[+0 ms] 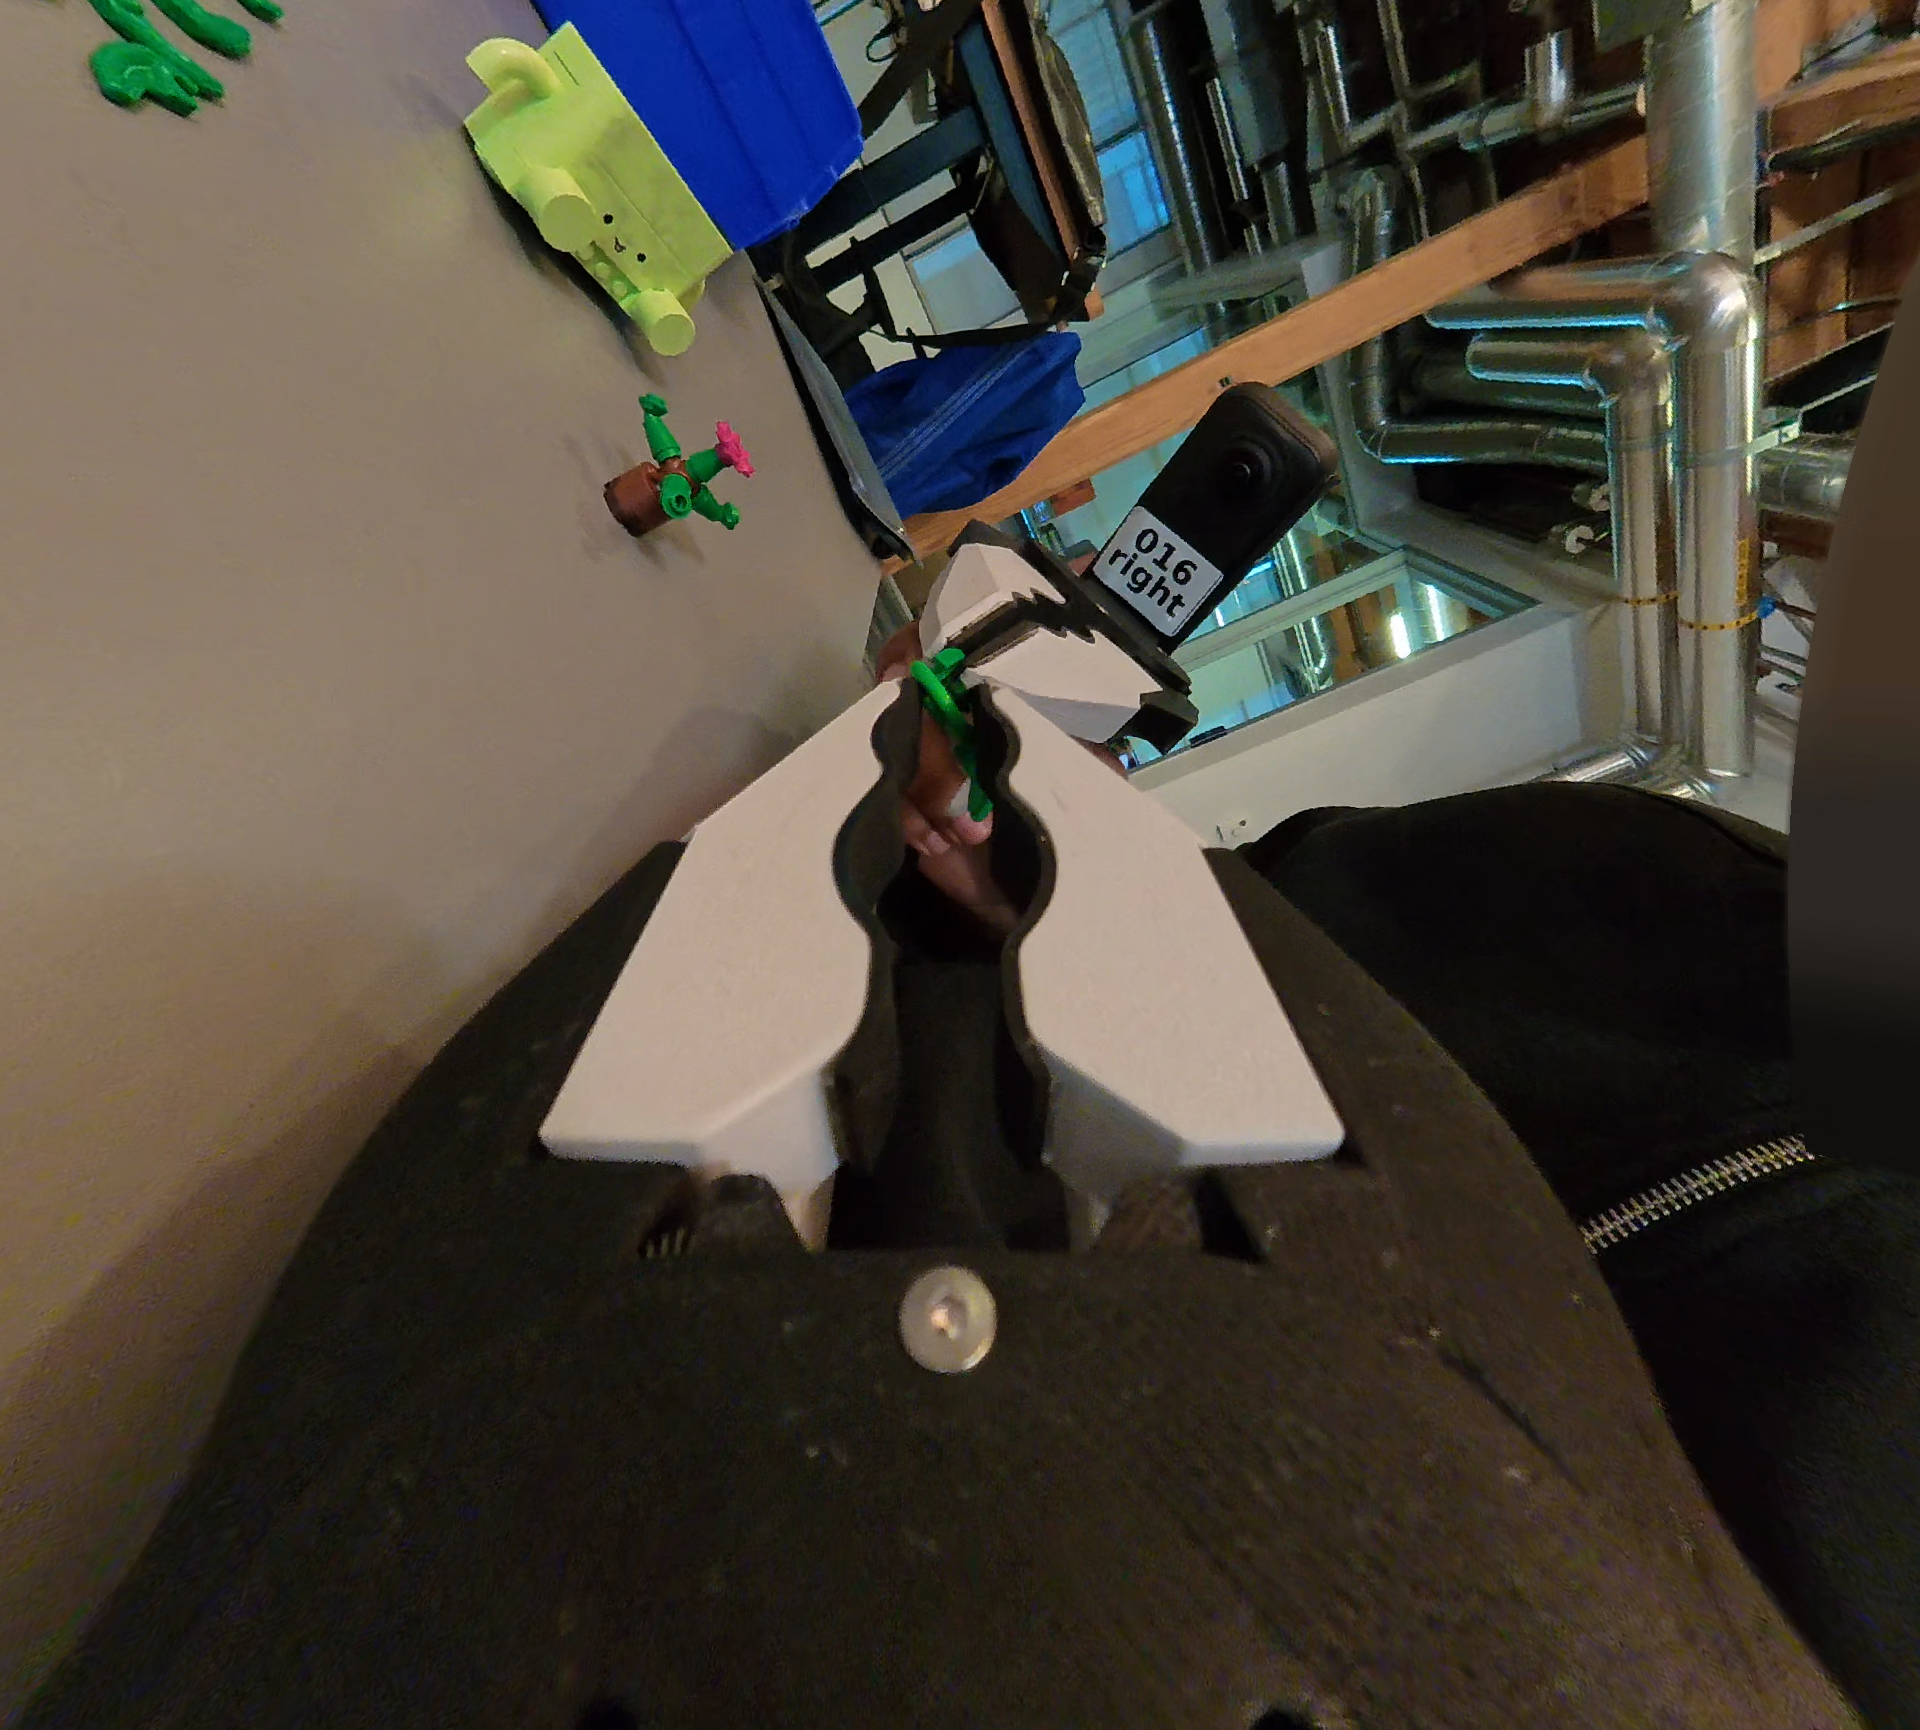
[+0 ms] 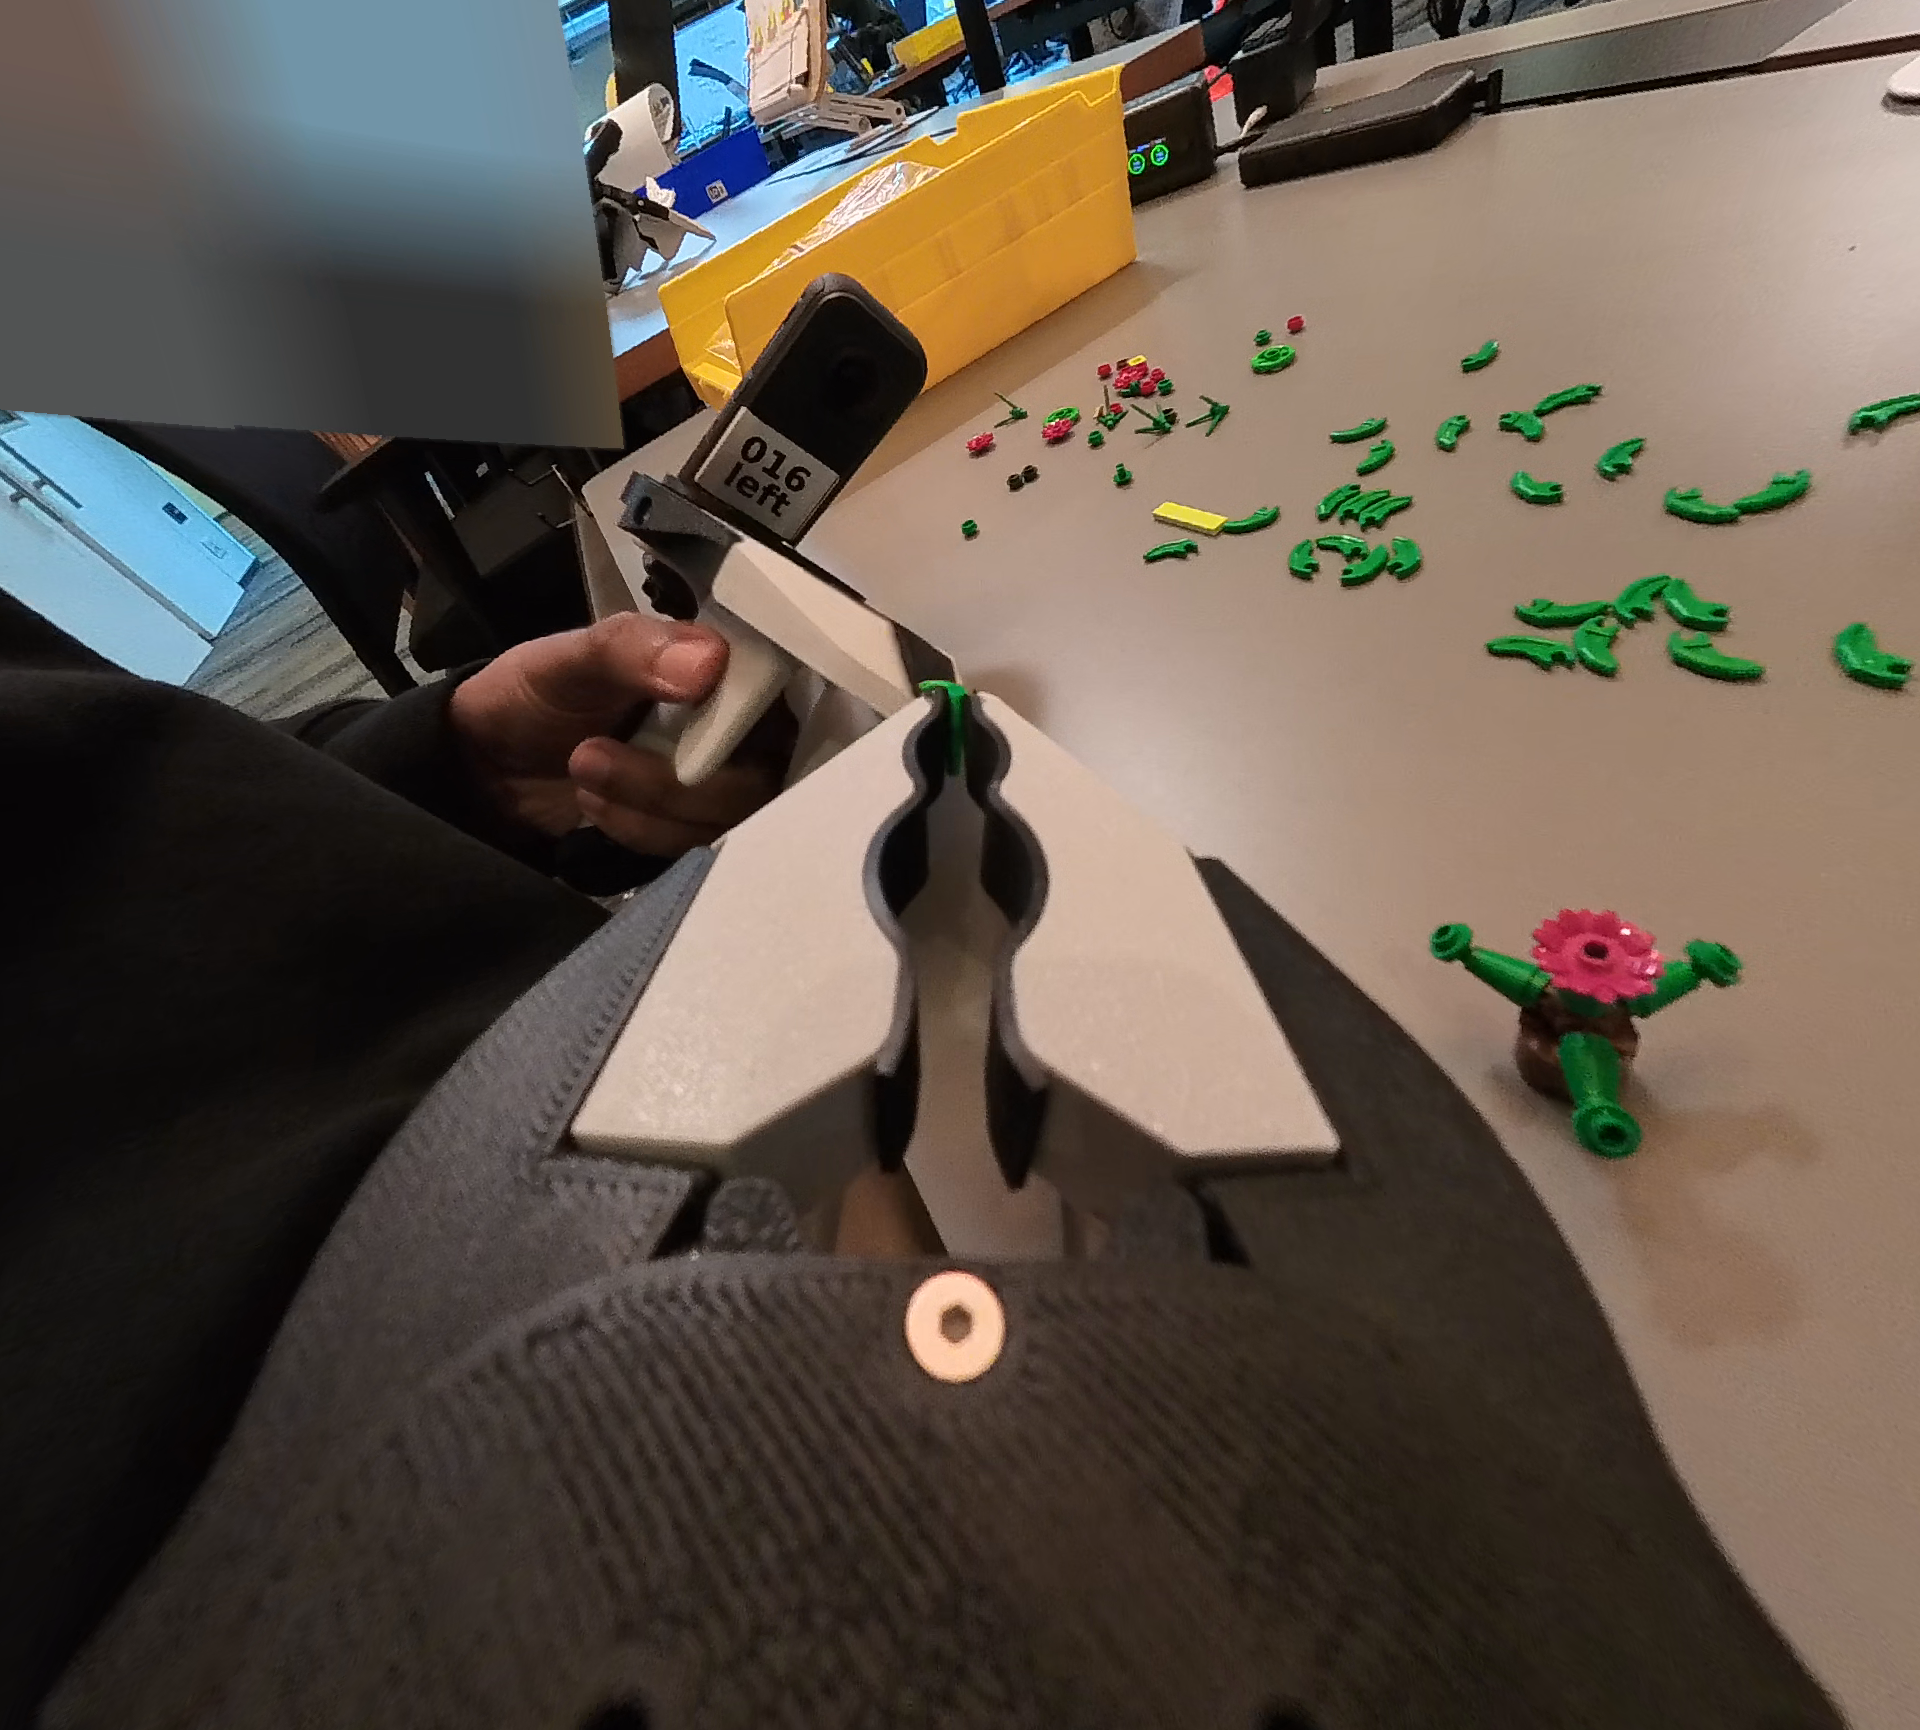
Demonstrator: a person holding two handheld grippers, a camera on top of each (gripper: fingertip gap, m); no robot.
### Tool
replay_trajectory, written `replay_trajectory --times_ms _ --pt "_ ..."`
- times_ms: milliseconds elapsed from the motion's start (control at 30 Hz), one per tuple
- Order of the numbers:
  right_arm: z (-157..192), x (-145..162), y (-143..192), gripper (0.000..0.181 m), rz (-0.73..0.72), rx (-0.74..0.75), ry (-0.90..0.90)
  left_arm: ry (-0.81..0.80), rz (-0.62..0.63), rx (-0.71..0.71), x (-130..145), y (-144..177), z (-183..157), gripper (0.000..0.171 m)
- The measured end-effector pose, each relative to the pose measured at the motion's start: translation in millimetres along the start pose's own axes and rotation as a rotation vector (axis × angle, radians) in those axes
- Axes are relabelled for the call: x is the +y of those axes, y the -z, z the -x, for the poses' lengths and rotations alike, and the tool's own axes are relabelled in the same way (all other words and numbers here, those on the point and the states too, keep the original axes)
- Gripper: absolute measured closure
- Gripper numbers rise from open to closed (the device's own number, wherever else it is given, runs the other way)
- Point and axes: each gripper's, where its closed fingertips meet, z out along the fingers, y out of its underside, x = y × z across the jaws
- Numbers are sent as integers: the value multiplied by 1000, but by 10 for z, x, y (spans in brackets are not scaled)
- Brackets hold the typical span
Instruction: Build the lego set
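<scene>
Two hand-held grippers: the left hand-held gripper (image 1: 940,714) and right hand-held gripper (image 2: 951,724) meet tip to tip above the counter (image 2: 1351,797), each clenched on a small green piece (image 1: 945,704).
Step in hand: likely joining or passing green stem parts; it goes best with tips aligned, a straight push, and no twisting.
Piece position: pinched at the very tips, at 12 o'clock of each camera's own fingers.
Flower build: the brown-based plant with pink flower (image 2: 1590,963) stands on the counter at 3 o'clock of the right tips, well apart.
Loose leaves: green leaves (image 2: 1621,620) lie scattered toward 2 o'clock.
</scene>
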Motion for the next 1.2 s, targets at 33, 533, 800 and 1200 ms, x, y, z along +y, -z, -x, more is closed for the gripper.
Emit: replay_trajectory --times_ms 33,533,800,1200 --pt "-1 4 0 180 3 1 1 7 3 -2 3 0 7 164" --pt "134 -63 69 180 -32 -18 175 151 -41 176 -73 87 -141 164" --pt "209 -128 48 180 -55 26 315 237 -88 270 -114 97 -223 164" --pt "224 -245 123 181 -115 71 372 313 -89 383 -81 49 -362 165"
